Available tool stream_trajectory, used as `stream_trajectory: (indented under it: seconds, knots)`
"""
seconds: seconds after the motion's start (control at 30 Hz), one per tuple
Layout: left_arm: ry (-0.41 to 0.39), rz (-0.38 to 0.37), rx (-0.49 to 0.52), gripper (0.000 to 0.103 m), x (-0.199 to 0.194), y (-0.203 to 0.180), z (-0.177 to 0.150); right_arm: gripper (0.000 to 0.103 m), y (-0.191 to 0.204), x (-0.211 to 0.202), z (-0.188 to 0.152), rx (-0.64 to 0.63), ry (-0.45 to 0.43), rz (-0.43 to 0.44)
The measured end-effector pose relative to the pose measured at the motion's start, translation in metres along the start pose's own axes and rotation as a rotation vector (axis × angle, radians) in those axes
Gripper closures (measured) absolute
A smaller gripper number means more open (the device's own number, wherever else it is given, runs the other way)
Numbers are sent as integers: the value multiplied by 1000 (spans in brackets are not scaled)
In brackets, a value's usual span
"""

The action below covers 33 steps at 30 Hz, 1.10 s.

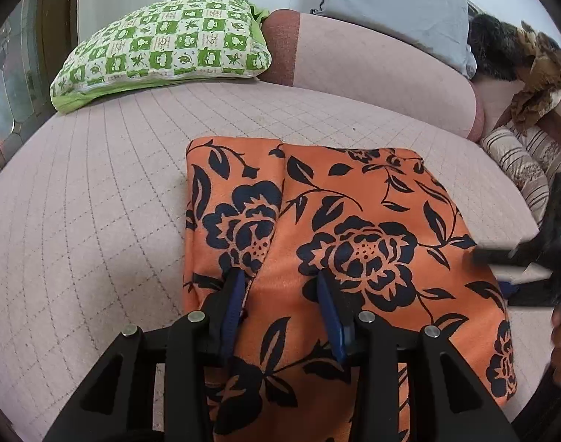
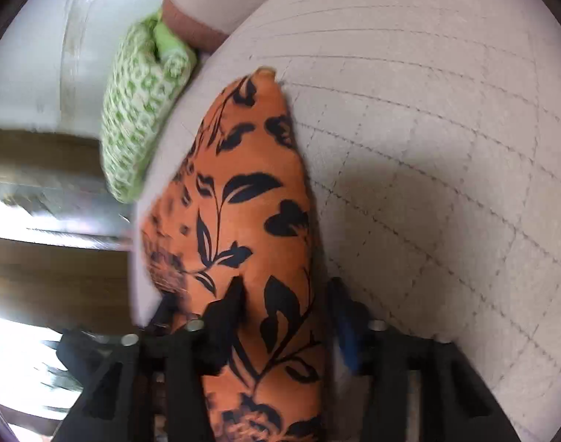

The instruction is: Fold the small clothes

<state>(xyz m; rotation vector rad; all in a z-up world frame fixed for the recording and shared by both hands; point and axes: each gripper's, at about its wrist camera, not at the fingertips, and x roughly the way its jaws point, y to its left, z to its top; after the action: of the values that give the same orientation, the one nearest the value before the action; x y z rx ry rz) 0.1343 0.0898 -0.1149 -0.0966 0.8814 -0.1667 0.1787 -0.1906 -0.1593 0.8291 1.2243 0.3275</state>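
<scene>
An orange garment printed with dark navy flowers (image 1: 354, 228) lies folded on the pale pink quilted sofa seat (image 1: 96, 202), a fold line running lengthwise down it. The left tool (image 1: 280, 280) rests on the near end of the cloth, its blue-padded fingers (image 1: 236, 294) spread apart and released. The right tool (image 2: 286, 291) (its picture is blurred) is likewise spread, straddling the garment's edge. A green-and-white checked pillow (image 1: 162, 44) sits well behind.
</scene>
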Motion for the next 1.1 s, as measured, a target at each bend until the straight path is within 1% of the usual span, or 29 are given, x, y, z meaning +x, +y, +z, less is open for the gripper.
stream_trajectory:
  seconds: [0.07,0.13,0.2,0.23,0.27,0.3,0.33,0.37,0.4,0.43,0.47,0.5,0.53,0.57,0.6,0.63,0.67,0.7,0.73,0.77,0.8,0.83,0.87,0.93,1.0,1.03,1.07,1.1]
  knots:
    - [3,-6,-15,62,0,1,1,24,14,-19,8,-66,-86,5]
    - [4,2,-14,62,1,0,1,20,23,-18,26,-83,-100,31]
    - [3,2,-10,61,1,1,1,20,27,0,42,-62,-82,58]
    - [3,-3,-11,61,1,2,1,26,23,20,54,-37,-41,63]
    - [3,-8,-14,61,1,4,1,67,15,29,55,-11,12,72]
    - [3,-15,-18,61,1,5,1,67,13,36,53,-9,41,60]
    - [2,-19,-21,61,1,6,1,71,21,35,51,-37,15,27]
    - [2,-23,-26,61,1,6,1,71,34,23,44,-115,-32,-5]
    - [3,-24,-29,61,1,6,2,71,40,18,39,-163,-76,-44]
    - [5,-21,-28,61,2,4,3,71,36,21,37,-153,-85,-79]
    - [6,-18,-25,59,2,3,4,65,21,33,38,-112,-50,-109]
    - [1,-23,-26,58,1,4,4,63,13,36,39,-86,-47,-80]
    - [-6,-45,-39,57,-2,6,4,53,15,29,38,-82,-67,-50]
    - [-12,-73,-58,57,-6,10,4,37,19,20,36,-93,-83,-60]
    - [-23,-106,-84,57,-13,15,6,36,24,12,32,-111,-107,-95]
    - [-58,-144,-118,56,-26,23,8,36,35,-2,25,-151,-150,-148]
    - [-96,-166,-141,50,-39,30,10,36,44,-12,18,-189,-175,-157]
    - [-132,-181,-163,42,-51,38,12,36,56,-22,8,-241,-194,-147]
    - [-147,-211,-193,39,-62,49,13,36,68,-29,-3,-290,-203,-139]
    - [-130,-250,-219,39,-65,58,12,35,85,-39,-18,-363,-209,-117]
    - [-95,-300,-255,39,-67,69,8,33,93,-43,-29,-405,-205,-94]
    - [-48,-347,-317,39,-66,82,0,29,98,-49,-44,-453,-194,-63]
    - [-5,-374,-366,39,-63,91,-8,27,103,-47,-57,-488,-172,-48]
    - [87,-421,-422,41,-52,100,-27,27,108,-30,-73,-538,-113,-49]
    - [217,-412,-460,77,-26,102,-46,27,96,-5,-83,-555,-61,-112]
    - [254,-437,-530,78,-15,108,-54,26,84,12,-83,-543,-17,-132]
    - [252,-444,-550,79,-19,111,-51,26,80,12,-85,-549,-34,-128]
    - [225,-425,-517,81,-28,109,-45,26,78,7,-87,-546,-60,-106]
